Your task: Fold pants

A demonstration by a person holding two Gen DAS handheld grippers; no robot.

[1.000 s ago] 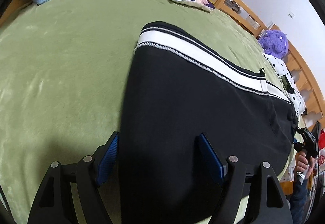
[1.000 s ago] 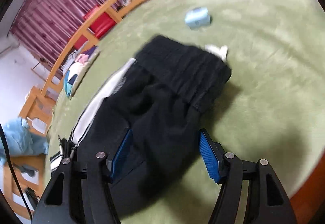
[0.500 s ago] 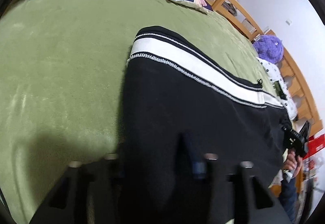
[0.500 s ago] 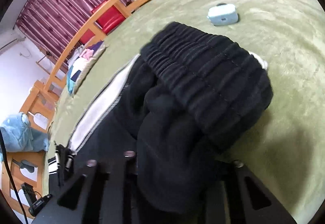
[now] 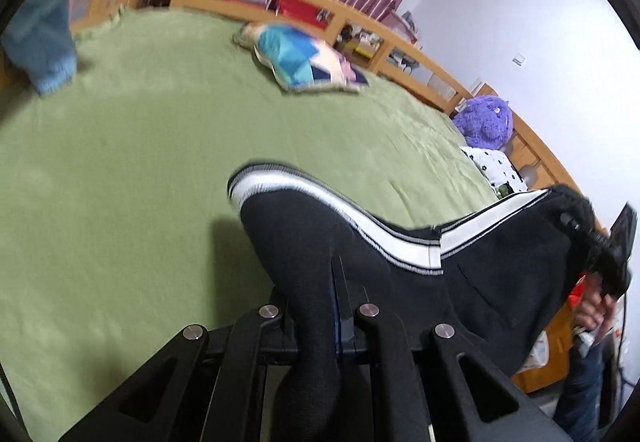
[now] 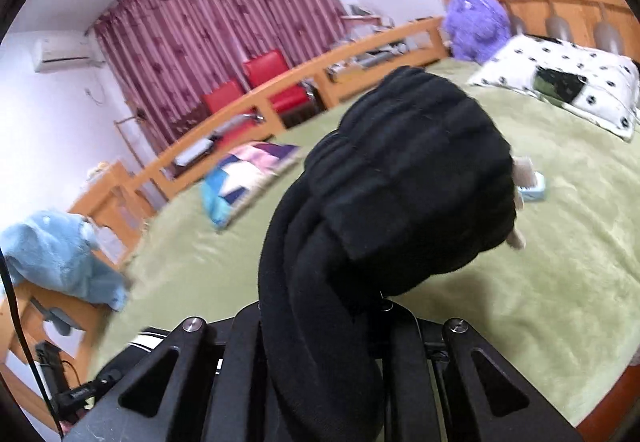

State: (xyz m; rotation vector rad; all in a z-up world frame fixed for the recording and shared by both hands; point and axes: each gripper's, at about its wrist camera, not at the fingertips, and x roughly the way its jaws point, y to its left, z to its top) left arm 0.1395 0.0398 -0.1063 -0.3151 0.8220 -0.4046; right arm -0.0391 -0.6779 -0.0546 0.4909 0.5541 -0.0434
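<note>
Over on the left, the left gripper (image 5: 338, 306) has its two black fingers pinched tight on a fold of the soft black pants with the white side stripe (image 5: 360, 242), right by the leg end. The cloth bunches up between the fingers and hangs down in front of them, and the rest of the pants sags across to the right like a little hammock, above the big fuzzy green blanket (image 5: 120, 169) on the bed. Further right, the right gripper (image 6: 320, 326) is squeezed shut too, on a thick wad near the ribbed stretchy waistband (image 6: 412, 177), which flops over the top of the fingers and hides them. So the pants are up in the air, held at both ends, with only the low middle close to the bed. To do this fold well, I think both hands should keep squeezing hard, pull apart a bit so the cloth goes flat, and stay level with each other. Then one end can be laid down neatly over the other, with the white stripe lined up and no lumps. Letting go early would drop it in a heap.
</note>
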